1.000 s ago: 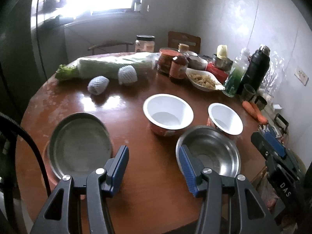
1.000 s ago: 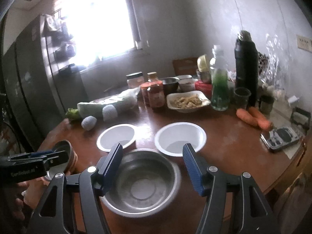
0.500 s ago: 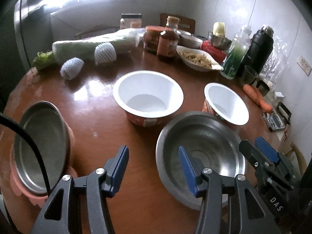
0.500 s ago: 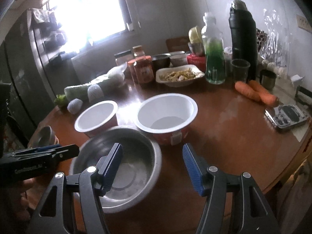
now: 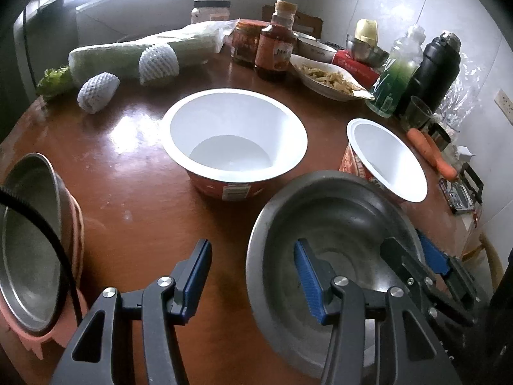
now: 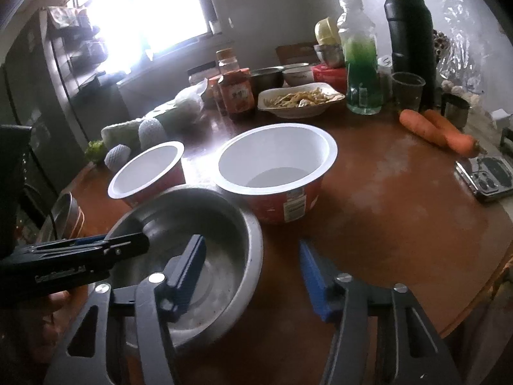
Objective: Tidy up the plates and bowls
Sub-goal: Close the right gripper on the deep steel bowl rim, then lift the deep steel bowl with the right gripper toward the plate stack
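Note:
A steel bowl [image 5: 336, 224] [image 6: 224, 234] stands near the front edge of the round brown table [image 5: 134, 192]. My left gripper [image 5: 251, 277] is open and straddles the bowl's left rim, with one finger inside the bowl and one outside. My right gripper [image 6: 251, 269] straddles the opposite rim in the same way. Its jaws are closing, and the pads stand clear of the metal. Behind the steel bowl stand a large white paper bowl [image 5: 237, 141] [image 6: 275, 160] and a smaller one [image 5: 384, 157] [image 6: 147, 170]. A steel plate [image 5: 29, 256] lies on a pink plate [image 5: 78, 224] at the left.
The back of the table holds sauce jars [image 5: 275, 48], a dish of food [image 5: 330, 77], a green bottle [image 5: 397, 73], a black flask [image 5: 439, 64], carrots [image 6: 436, 128], a cabbage [image 5: 134, 51] and netted fruit [image 5: 96, 93]. A small scale [image 6: 490, 173] lies at the right edge.
Both grippers have come down and forward onto the steel bowl, so its rim now lies between each pair of fingers. The right fingers stand a little closer together.

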